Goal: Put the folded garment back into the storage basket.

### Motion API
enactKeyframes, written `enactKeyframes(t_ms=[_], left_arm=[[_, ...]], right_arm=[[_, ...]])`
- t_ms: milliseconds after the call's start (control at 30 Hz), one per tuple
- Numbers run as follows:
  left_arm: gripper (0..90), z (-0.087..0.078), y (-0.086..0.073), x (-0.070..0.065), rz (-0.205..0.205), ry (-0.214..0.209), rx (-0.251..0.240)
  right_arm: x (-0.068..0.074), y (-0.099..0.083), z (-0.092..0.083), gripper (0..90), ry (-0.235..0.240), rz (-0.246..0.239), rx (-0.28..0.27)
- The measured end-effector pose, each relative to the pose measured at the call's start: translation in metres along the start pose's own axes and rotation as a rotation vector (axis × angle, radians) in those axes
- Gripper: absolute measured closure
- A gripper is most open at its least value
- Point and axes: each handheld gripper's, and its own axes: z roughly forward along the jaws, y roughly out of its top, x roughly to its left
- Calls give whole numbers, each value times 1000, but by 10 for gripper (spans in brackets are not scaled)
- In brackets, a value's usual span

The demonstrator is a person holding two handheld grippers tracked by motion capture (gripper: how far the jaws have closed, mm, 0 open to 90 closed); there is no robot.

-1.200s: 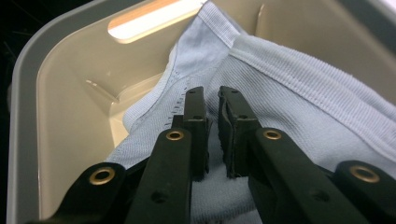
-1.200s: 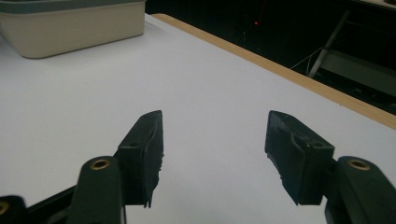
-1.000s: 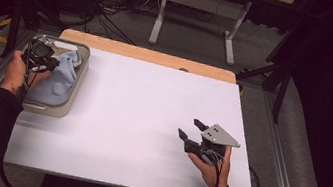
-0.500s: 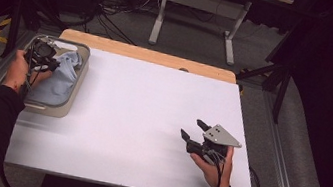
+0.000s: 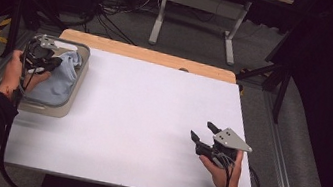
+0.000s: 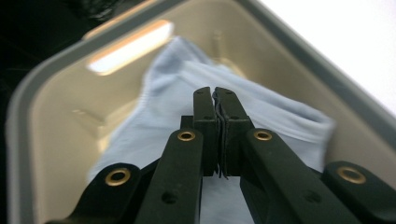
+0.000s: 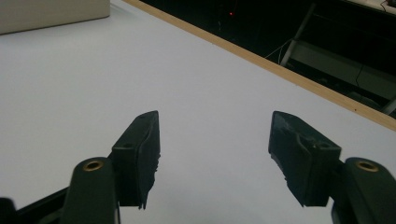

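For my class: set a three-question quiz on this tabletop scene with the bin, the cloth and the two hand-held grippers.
1. True or false: the right gripper holds the light blue cloth.
2. Where does the cloth lie? A) on the white table B) in the beige bin C) on the floor
3. Fill in: the left gripper has its jaws ____ over the cloth.

Key: 1 false, its jaws stand open over bare table; 2 B; 3 shut, having just closed, though whether fabric is pinched cannot be told.
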Motion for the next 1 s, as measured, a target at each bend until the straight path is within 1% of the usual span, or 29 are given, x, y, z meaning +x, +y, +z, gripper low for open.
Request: enactKeyframes(t_ms=[33, 100, 133, 167, 200, 233, 267, 300, 333, 367, 400, 433, 467, 500, 533, 567, 633, 667, 700, 733, 767, 800, 833, 967, 1000], left_arm=[[875, 3, 1, -2, 21, -9, 25], [873, 12, 1, -8, 67, 12, 84], [871, 16, 0, -9, 68, 13, 99], [870, 16, 0, -9, 68, 13, 99], [870, 22, 0, -7, 50, -2, 110], [870, 24, 0, -6, 44, -3, 111], [870, 27, 1, -3, 35, -7, 120], [870, 28, 1, -2, 30, -12, 119], [870, 28, 0, 0, 24, -5, 112], [870, 28, 0, 1, 11, -4, 95], [870, 25, 0, 2, 3, -10, 68], [868, 19, 1, 4, -6, -5, 24], [862, 15, 1, 5, -21, -5, 1], [861, 9, 3, 7, -29, 8, -28], [861, 9, 3, 7, -29, 8, -28], [861, 3, 3, 9, -45, 20, -58], [860, 3, 4, 12, -45, 34, -42], [860, 4, 3, 14, -62, 39, -38], [860, 4, 3, 14, -62, 39, -38], [860, 8, 2, 16, -73, 26, -22], [860, 11, 1, 17, -78, 22, 1], [861, 14, 0, 17, -81, 24, 14], [861, 20, -1, 19, -92, -3, 34], [864, 26, -2, 20, -100, -14, 51], [868, 30, -2, 20, -101, -21, 64]], right_arm=[[-1, -1, -1, 342, 0, 0, 0], [-2, -3, -2, 338, -4, -1, 5], [-2, -3, -2, 337, -8, -3, 9], [-2, -3, -2, 337, -8, -3, 9], [-2, -4, -2, 336, -15, -14, 14], [-2, -5, -2, 336, -21, -28, 21], [-2, -6, -2, 335, -18, -26, 20], [-2, -6, -2, 335, -16, -24, 21], [-3, -7, -1, 334, -13, -24, 21], [-2, -8, -1, 334, -9, -27, 26], [-2, -8, 0, 335, -9, -34, 29], [-1, -8, 0, 335, -4, -34, 28], [-1, -8, 0, 334, 0, -35, 27], [-1, -8, 0, 334, 1, -35, 26], [-1, -8, 0, 334, 0, -33, 25], [-2, -8, 1, 334, -1, -31, 25], [-2, -8, 1, 334, -2, -27, 25], [-2, -8, 0, 334, -3, -28, 24], [-2, -8, 0, 334, -3, -28, 24], [-1, -7, 0, 334, -3, -31, 24], [-1, -7, -1, 334, -7, -31, 22], [-2, -6, -1, 333, -7, -29, 20], [-2, -6, -1, 333, -6, -28, 20], [-2, -7, 0, 331, -3, -25, 24], [-3, -8, 0, 328, -5, -22, 25]])
